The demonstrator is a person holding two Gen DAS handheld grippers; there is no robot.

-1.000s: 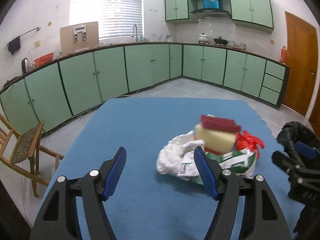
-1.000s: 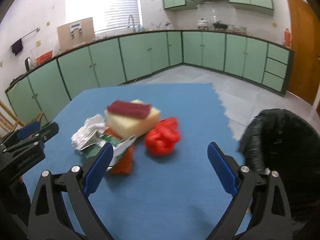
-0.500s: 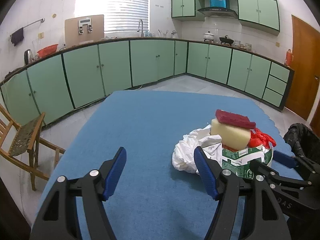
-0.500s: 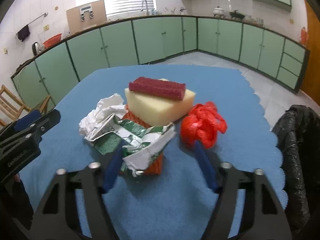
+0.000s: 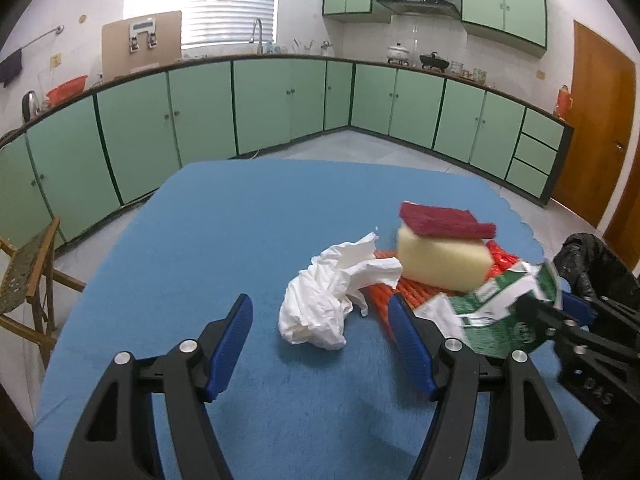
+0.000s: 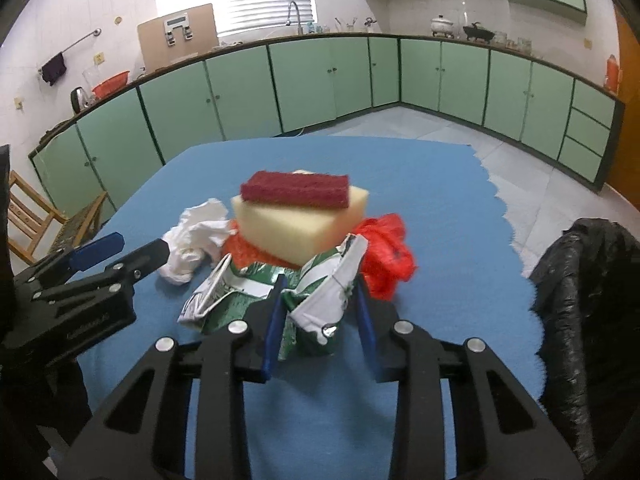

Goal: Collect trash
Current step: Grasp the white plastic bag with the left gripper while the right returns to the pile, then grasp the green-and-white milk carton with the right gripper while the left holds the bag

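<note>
Presently the right gripper (image 6: 320,320) is closing its jaws on the crumpled green-and-white carton (image 6: 316,280), which sits between the blue pads at the near edge of the trash heap on the blue table (image 6: 420,184); the pads appear to be pressing on its folded wall, though how firm the hold is cannot be told. The left gripper (image 5: 320,344) stands wide apart and holds nothing, its jaws set to either side of the crumpled white tissue (image 5: 332,292), which lies just ahead of them and untouched. To do this step well, in my judgement, the right jaws should finish closing on a doubled fold of carton rather than a single flap, and the lift should go straight up, since the carton touches the orange netting (image 6: 244,250) on which the yellow sponge (image 6: 300,224) rests, with the maroon scouring pad (image 6: 296,190) on top; a sideways drag would likely topple that stack. The red plastic bag (image 6: 388,248) lies just beside the carton on its right and could snag. As to containers, the black trash bag (image 6: 588,288) hangs open at the table's right edge; its inside is dark and its contents cannot be made out.
</note>
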